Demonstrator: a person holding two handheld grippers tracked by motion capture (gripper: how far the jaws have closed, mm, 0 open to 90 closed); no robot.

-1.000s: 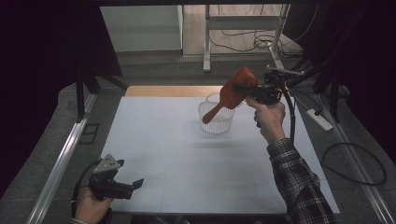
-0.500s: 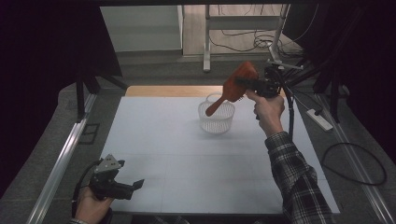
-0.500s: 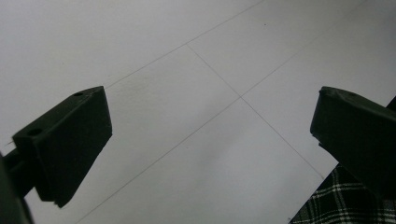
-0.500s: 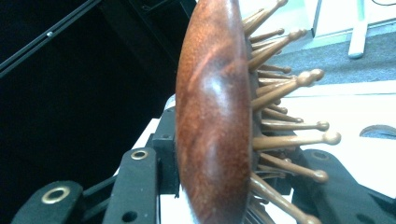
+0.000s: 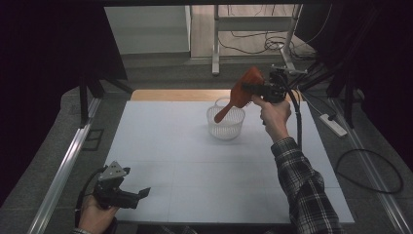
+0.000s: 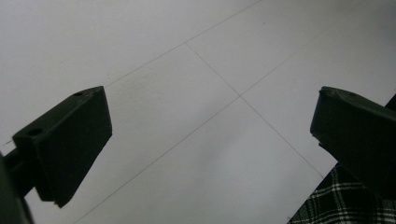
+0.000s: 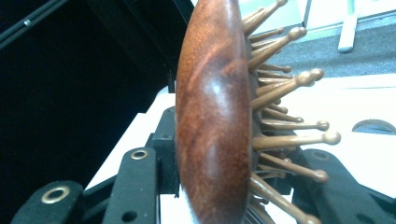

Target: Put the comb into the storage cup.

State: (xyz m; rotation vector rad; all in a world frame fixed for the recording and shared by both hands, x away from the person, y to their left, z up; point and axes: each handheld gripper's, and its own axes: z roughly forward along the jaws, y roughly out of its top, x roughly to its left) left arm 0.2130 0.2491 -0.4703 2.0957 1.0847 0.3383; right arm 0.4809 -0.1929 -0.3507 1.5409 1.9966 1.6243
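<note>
You are clamping the wooden hairbrush (image 5: 242, 91) by its head in your right gripper (image 5: 258, 89), lifting it above the white basket (image 5: 225, 122), handle slanting down toward it. Your left gripper (image 5: 139, 194) is resting wide apart, holding nothing, near the table's (image 5: 165, 146) front edge.

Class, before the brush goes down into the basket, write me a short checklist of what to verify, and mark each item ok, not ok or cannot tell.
1. Right gripper clamps the brush by its head, jaws on back and bristle side: ok.
2. Handle points down toward the basket: ok.
3. Handle tip inside the rim: cannot tell.
4. Basket upright on the table: ok.
5. Basket empty: cannot tell.
6. Left gripper open, holding nothing, near the front edge, far from the basket: ok.
</note>
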